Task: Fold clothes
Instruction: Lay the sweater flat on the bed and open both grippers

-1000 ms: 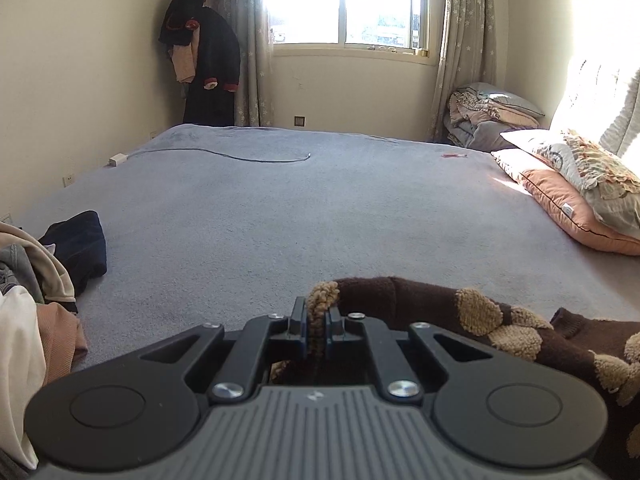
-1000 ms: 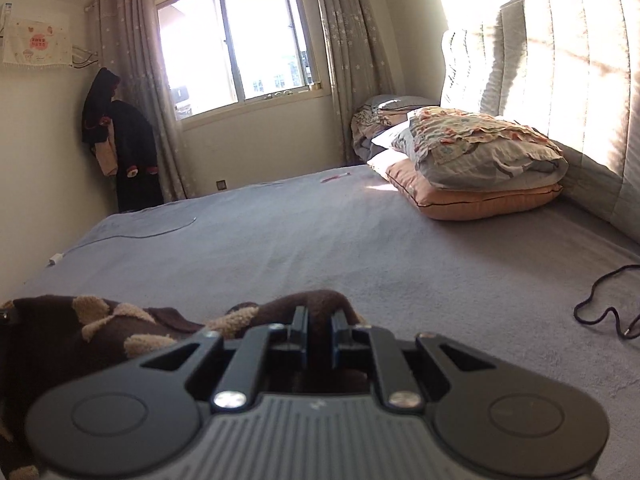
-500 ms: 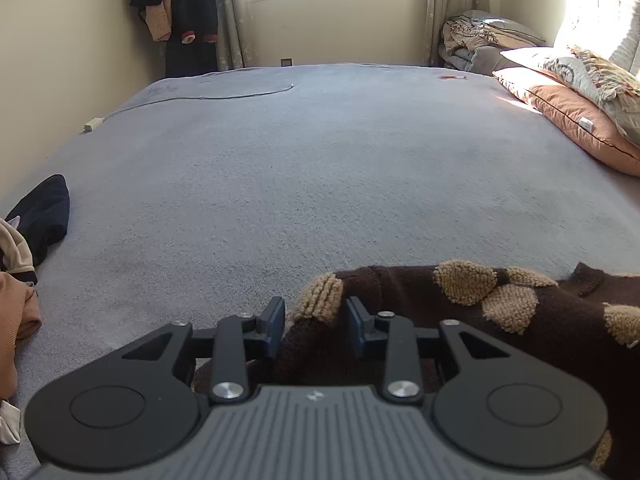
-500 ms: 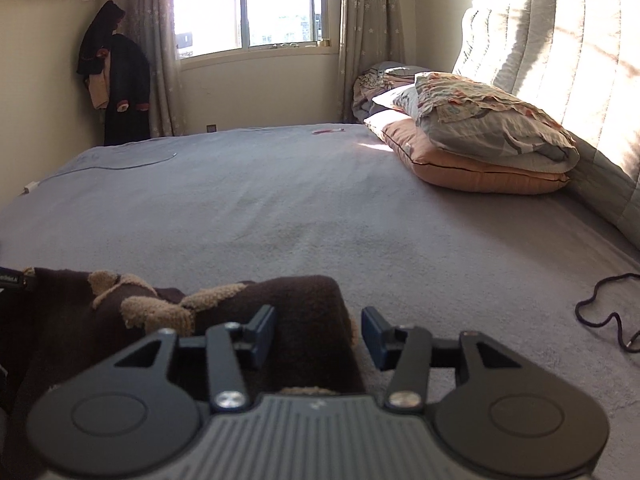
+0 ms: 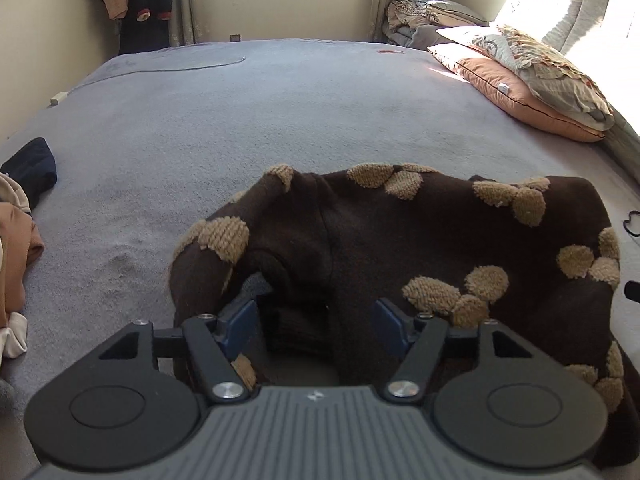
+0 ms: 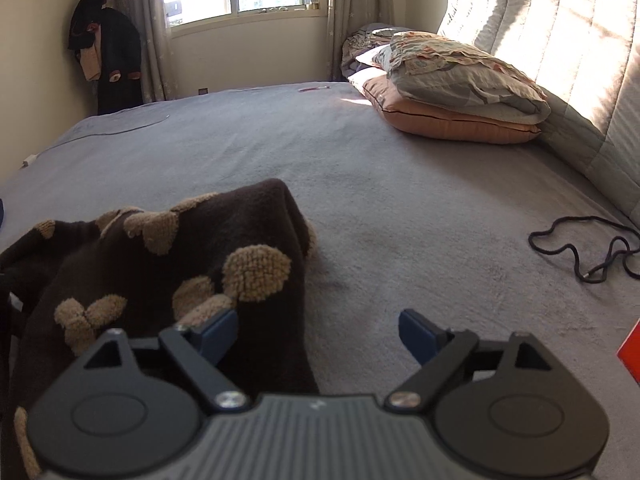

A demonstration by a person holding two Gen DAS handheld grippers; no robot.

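Along the left edge of the bed (image 5: 280, 120), a heap of pale and orange clothes (image 5: 16, 264) lay with a dark garment (image 5: 32, 168) just behind it.

Near the bed's front edge sat the brown sweater (image 5: 400, 240), dotted with tan fuzzy patches and bunched in a loose mound on the grey cover.

The left hand-held gripper (image 5: 316, 326) hung over the sweater's left part with its jaws opening. A fold of brown knit lay between the blue pads (image 5: 240, 324), but neither pad pressed on it; the cloth sagged free in the gap.

The right hand-held gripper (image 6: 318, 334) stood at the sweater's (image 6: 160, 272) right end, its jaws opening and already spread wide. The left blue pad sat at the edge of the knit, whether touching I could not tell, while the right pad stood over bare grey cover. Nothing was pinched between them.

Farther right on the bed (image 6: 400, 200), a black cord (image 6: 580, 248) lay in loose loops near the right edge. Toward the far right corner, two pillows (image 6: 460, 92) were stacked, the grey one on the orange one, against the padded headboard (image 6: 560, 40).
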